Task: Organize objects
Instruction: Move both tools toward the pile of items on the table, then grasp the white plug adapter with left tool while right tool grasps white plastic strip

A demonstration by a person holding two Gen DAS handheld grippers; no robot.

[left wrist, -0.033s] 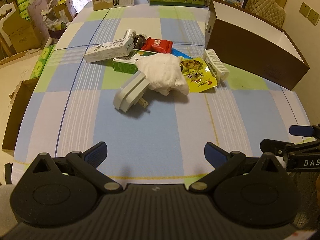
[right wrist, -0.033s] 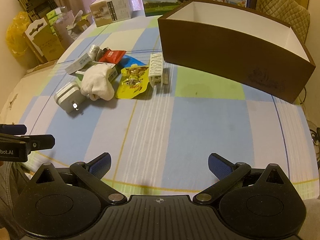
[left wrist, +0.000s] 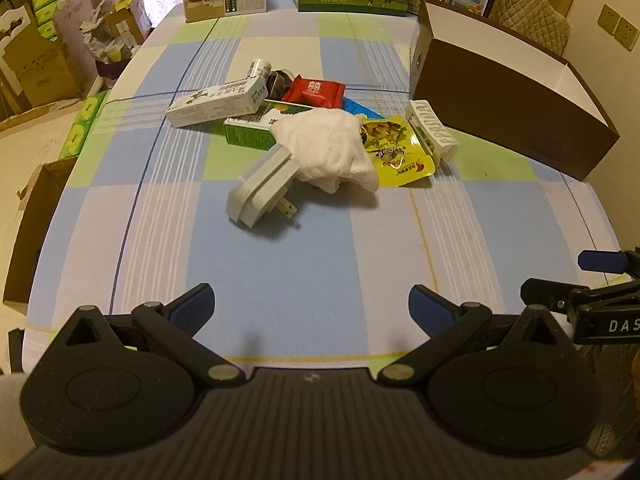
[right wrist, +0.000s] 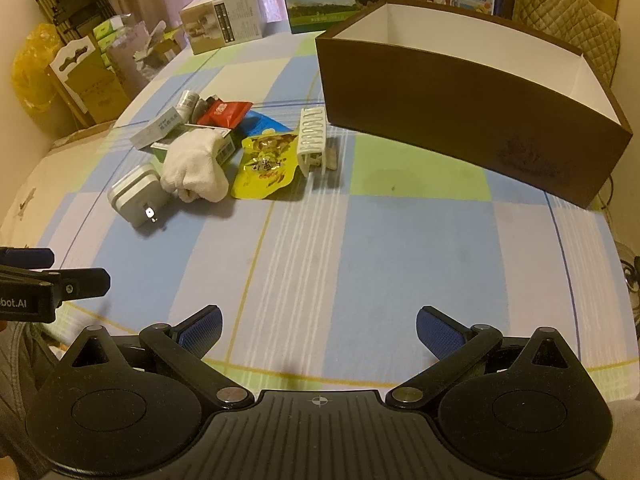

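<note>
Both grippers hang low over the near edge of the checked tablecloth [left wrist: 280, 280], well apart from the objects. The left gripper [left wrist: 311, 309] has its jaws spread wide and empty. The right gripper [right wrist: 319, 326] likewise stands with jaws apart, holding nothing.

The items to be organized lie in 1 loose heap near the table's middle. Nearest the grippers is a grey plug adapter [left wrist: 260, 190], prongs pointing toward the cameras. A white folded cloth [left wrist: 328, 150] touches it and drapes over a green carton [left wrist: 248, 134]. Beside the cloth lies a yellow snack pouch [left wrist: 398, 150], and a white ribbed plastic piece [left wrist: 431, 134] rests against the pouch's far edge. Behind are a long white box [left wrist: 218, 104], a red packet [left wrist: 314, 92] and a small bottle [left wrist: 259, 69], partly hidden. The open brown box [right wrist: 460, 92] stands just beside the heap on its right; it appears the likely destination, and what shows of its interior holds nothing. No sorting seems done yet.

Risks, as judged:
- The heap overlaps. Lifting the cloth may drag the adapter or carton.
- The pouch is flat and slick; the pads may slip off or skate it along the cloth.
- The adapter's prongs could snag the tablecloth.
- The brown box has tall walls; a low carry could strike its rim.
</note>
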